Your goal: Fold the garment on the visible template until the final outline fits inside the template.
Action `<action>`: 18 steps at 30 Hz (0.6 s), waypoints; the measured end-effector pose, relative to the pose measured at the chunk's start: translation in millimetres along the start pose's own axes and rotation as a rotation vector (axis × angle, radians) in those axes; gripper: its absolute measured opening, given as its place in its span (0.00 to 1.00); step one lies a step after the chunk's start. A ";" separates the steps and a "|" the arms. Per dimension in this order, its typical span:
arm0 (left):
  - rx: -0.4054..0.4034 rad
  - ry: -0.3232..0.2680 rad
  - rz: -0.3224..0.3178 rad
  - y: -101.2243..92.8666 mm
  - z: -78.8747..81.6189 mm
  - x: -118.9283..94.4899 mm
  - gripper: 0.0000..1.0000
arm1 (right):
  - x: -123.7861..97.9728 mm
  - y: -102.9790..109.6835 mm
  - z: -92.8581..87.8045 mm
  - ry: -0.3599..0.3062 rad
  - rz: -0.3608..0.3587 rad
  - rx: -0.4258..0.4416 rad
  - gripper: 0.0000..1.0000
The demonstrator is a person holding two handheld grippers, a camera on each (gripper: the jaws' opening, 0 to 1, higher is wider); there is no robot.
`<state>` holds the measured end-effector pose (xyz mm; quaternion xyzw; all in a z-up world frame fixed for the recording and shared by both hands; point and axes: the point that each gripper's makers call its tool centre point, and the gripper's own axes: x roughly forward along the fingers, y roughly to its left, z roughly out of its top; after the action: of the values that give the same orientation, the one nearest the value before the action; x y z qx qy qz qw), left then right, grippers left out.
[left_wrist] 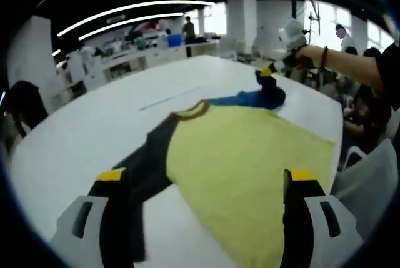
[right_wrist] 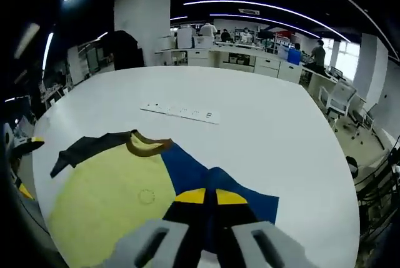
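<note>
Garment [left_wrist: 250, 155]: yellow body, brown collar [right_wrist: 147, 145], one dark sleeve [left_wrist: 140, 180], one blue sleeve [right_wrist: 219, 187]; laid flat near tabletop [right_wrist: 250, 105] edge. White strip [right_wrist: 180, 112] lying toward tabletop centre, apart from collar.

Left gripper [left_wrist: 206, 177]: jaws held wide apart, nothing gripped, poised over dark sleeve and yellow body.

Right gripper [right_wrist: 209, 196]: jaws pressed together, clamped on blue sleeve; sleeve bunched at pinch.

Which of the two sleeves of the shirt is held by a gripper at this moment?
The blue sleeve: the right gripper has its jaws shut on it. The dark sleeve lies flat on the white table, with no gripper on it.
</note>
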<state>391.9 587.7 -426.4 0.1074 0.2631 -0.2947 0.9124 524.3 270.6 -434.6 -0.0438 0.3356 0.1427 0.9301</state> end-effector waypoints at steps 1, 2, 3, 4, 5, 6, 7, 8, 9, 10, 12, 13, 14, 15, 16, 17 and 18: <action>-0.016 -0.004 -0.004 -0.8 -0.4 -0.6 0.99 | 0.7 4.2 1.5 -0.007 0.007 0.013 0.00; -0.036 -0.011 -0.011 -2.4 0.3 -1.0 0.99 | 1.8 10.0 2.6 -0.011 0.020 0.018 0.00; -0.059 -0.024 -0.020 -4.0 1.9 -1.3 0.99 | 2.6 13.8 3.6 -0.015 0.026 0.019 0.00; -0.067 -0.032 -0.026 -4.8 3.0 -1.8 0.99 | 3.4 17.3 4.6 -0.020 0.030 0.018 0.00; -0.066 -0.032 -0.027 -4.9 3.1 -2.3 0.99 | 4.8 22.1 5.7 -0.024 0.036 0.014 0.00; -0.065 -0.032 -0.028 -5.2 3.2 -2.6 0.99 | 5.8 26.4 6.7 -0.030 0.040 0.010 0.00; -0.056 -0.029 -0.023 -4.6 3.3 -3.0 0.99 | 6.5 29.5 7.1 -0.033 0.043 0.009 0.00; -0.051 -0.028 -0.020 -4.3 3.3 -3.4 0.99 | 7.5 33.8 7.5 -0.037 0.049 0.012 0.00; -0.048 -0.028 -0.019 -3.9 3.5 -3.7 0.99 | 7.9 35.4 7.5 -0.038 0.050 0.013 0.00; -0.049 -0.030 -0.019 -3.9 4.4 -4.3 0.99 | 9.5 40.5 8.0 -0.043 0.055 0.011 0.00; -0.053 -0.037 -0.020 -3.3 5.9 -4.9 0.99 | 10.8 44.3 9.4 -0.054 0.056 0.004 0.00; -0.054 -0.038 -0.019 -3.1 5.9 -5.0 0.99 | 12.4 43.1 10.0 -0.060 0.056 0.004 0.00; -0.053 -0.036 -0.018 -3.4 6.0 -4.9 0.99 | 13.3 43.7 11.0 -0.066 0.057 0.004 0.00; -0.051 -0.036 -0.017 -3.4 6.0 -5.0 0.99 | 14.8 44.6 12.8 -0.075 0.056 0.004 0.00; -0.047 -0.034 -0.016 -3.9 5.6 -4.8 0.99 | 16.2 47.1 14.5 -0.085 0.059 0.005 0.00; -0.046 -0.032 -0.017 -4.1 5.0 -4.8 0.99 | 17.5 49.6 16.1 -0.093 0.064 0.007 0.00; -0.045 -0.029 -0.017 -4.7 4.0 -4.8 0.99 | 19.1 53.5 18.1 -0.105 0.072 0.003 0.00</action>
<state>387.4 584.8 -420.6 0.0804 0.2573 -0.2979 0.9158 533.6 329.4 -432.0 -0.0226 0.2878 0.1774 0.9409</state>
